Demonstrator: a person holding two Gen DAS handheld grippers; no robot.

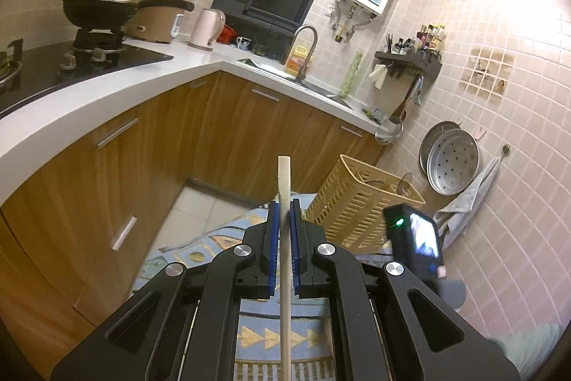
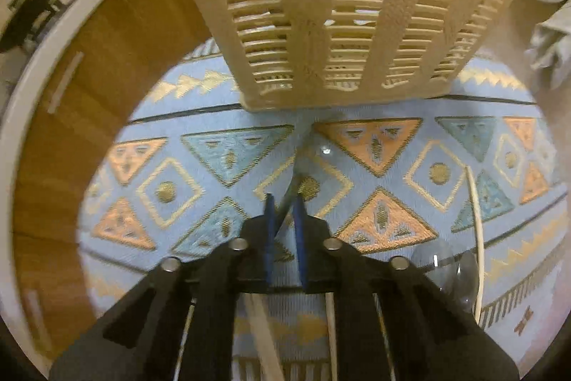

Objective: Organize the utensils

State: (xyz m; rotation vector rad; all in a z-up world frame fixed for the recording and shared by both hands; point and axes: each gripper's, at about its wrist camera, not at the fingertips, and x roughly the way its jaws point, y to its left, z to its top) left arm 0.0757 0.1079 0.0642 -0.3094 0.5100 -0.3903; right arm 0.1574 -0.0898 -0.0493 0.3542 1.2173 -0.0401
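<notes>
My left gripper (image 1: 284,206) is shut on a pale wooden stick-like utensil (image 1: 284,238), held upright above the patterned cloth, to the left of the cream slotted basket (image 1: 357,213). My right gripper (image 2: 284,202) is shut on a thin clear plastic utensil (image 2: 303,163) whose tip points toward the basket (image 2: 339,6) just ahead. The other gripper shows in the left wrist view (image 1: 415,238) beside the basket. A clear spoon (image 2: 442,270) and a pale stick (image 2: 476,238) lie on the cloth at the right; more sticks (image 2: 262,334) lie under my right gripper.
The blue patterned cloth (image 2: 178,166) covers the work surface. Wooden cabinets (image 1: 142,174) and a white counter (image 1: 89,102) curve round the left. A tiled wall (image 1: 499,95) with a steamer tray (image 1: 451,163) and towel (image 1: 471,202) stands at the right.
</notes>
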